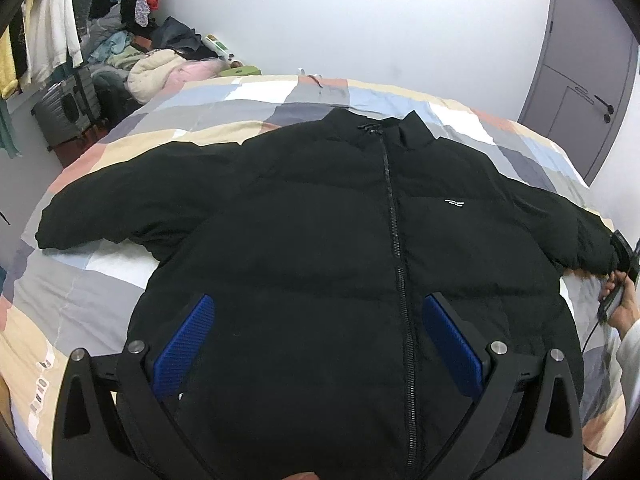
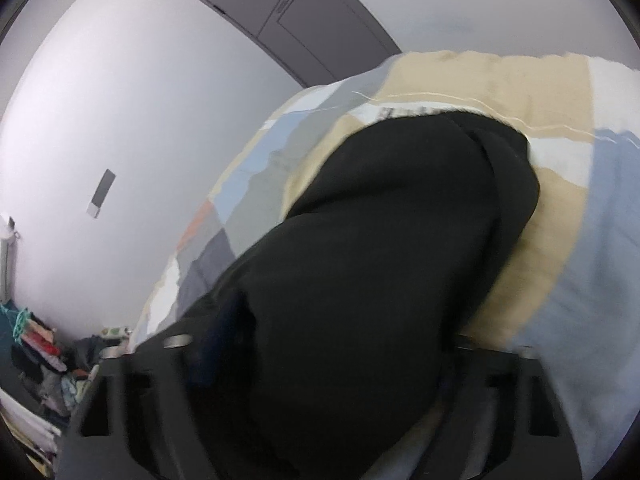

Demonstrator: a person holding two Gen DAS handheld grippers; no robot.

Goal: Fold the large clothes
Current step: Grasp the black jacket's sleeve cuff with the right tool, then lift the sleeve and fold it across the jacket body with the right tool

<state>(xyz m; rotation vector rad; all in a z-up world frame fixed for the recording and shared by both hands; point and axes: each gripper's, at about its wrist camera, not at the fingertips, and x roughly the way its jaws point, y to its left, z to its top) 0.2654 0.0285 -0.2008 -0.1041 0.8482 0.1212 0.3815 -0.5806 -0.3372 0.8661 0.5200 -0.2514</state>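
Note:
A black puffer jacket (image 1: 320, 216) lies front up and zipped on the patchwork bedspread (image 1: 80, 300), both sleeves spread out. My left gripper (image 1: 316, 320) is open above the jacket's lower front, its blue pads (image 1: 184, 344) wide apart and holding nothing. My right gripper (image 1: 620, 256) is at the cuff of the right-hand sleeve, held by a hand. In the blurred right wrist view the black sleeve (image 2: 380, 260) fills the space between the fingers (image 2: 216, 344); the jaws look closed on it.
A grey door (image 1: 580, 80) stands at the far right. A heap of clothes (image 1: 160, 64), a hanging rail and a grey suitcase (image 1: 64, 108) are at the far left beside the bed. A white wall is behind.

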